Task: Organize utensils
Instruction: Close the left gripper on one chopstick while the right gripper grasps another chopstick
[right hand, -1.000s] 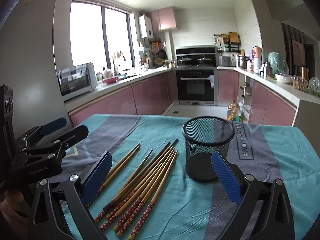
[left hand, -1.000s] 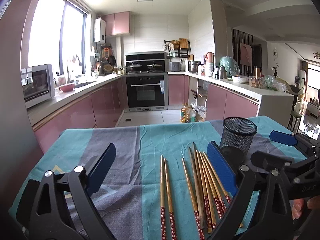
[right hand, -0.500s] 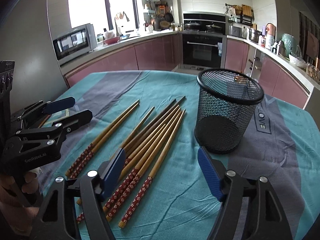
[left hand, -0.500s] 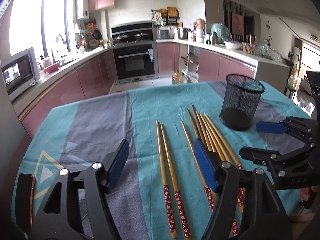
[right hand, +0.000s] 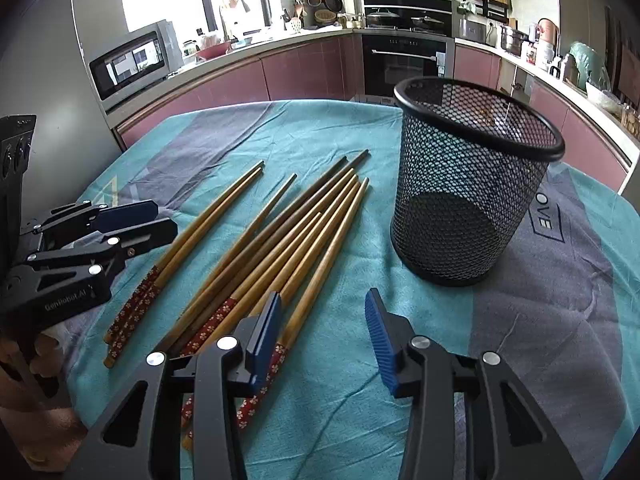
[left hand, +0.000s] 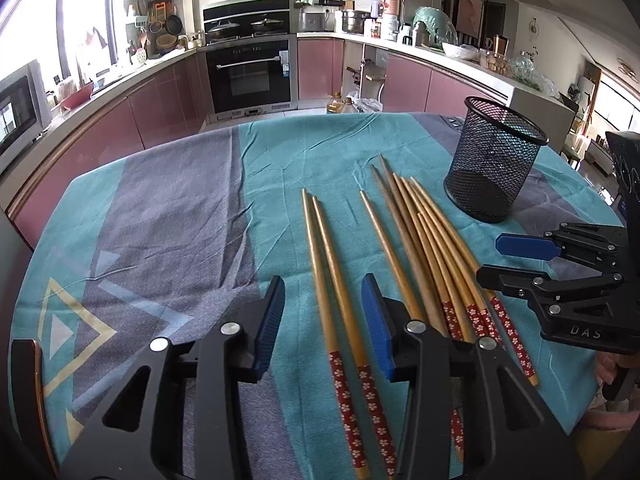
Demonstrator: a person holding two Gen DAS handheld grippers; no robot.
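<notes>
With all the chopsticks (left hand: 404,264) lying loose on the tablecloth (left hand: 168,216) beside the empty mesh cup (right hand: 468,184), the left gripper (left hand: 322,320) and right gripper (right hand: 322,326), jaws just narrowing yet holding nothing, are reaching to pick; next, pinch the pair (left hand: 336,304).

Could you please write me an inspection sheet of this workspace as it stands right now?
Surface: table under a teal and grey cloth, wrinkled.
Job's things: chopsticks lying flat, a pair apart from the bunch; mesh cup upright, no chopsticks in it.
Clutter: nothing seen on the cloth.
Grippers: left tool open, its jaws just closing, the pair lying between them untouched; right tool open, its jaws just closing over bare cloth beside the bunch.
Cables: nothing seen.
Surroundings: kitchen, oven, microwave, crowded counters.
</notes>
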